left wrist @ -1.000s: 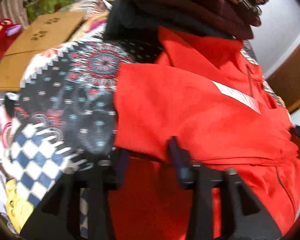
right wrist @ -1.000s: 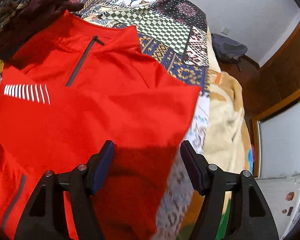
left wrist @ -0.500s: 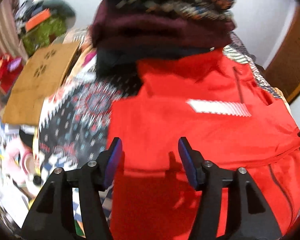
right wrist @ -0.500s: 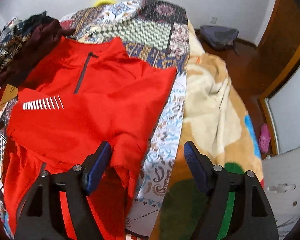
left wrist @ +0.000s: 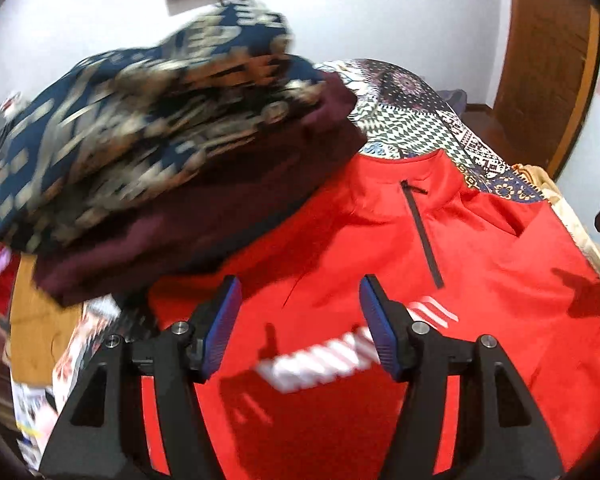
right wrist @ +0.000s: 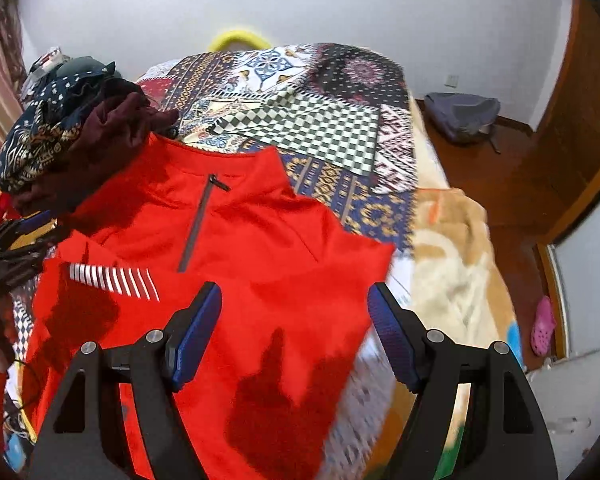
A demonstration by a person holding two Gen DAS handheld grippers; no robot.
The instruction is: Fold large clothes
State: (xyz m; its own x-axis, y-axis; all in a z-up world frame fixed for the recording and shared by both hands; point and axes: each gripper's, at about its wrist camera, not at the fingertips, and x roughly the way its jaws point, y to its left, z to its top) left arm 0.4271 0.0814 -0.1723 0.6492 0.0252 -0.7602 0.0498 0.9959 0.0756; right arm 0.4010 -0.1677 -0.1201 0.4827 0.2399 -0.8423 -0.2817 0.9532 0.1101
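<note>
Right wrist: red top (right wrist: 260,248) below empty right claw (right wrist: 296,320).

A bright red pullover (right wrist: 260,248) is seen, marked with white stripes (right wrist: 114,280) and a grey zip (right wrist: 196,228); the bedspread (right wrist: 300,120) is patterned in patchwork checks, navy and gold.

A red pullover (right wrist: 260,248) with a dark quarter zip and white chest stripes lies face up on the bed, both sleeves folded across its front.
</note>
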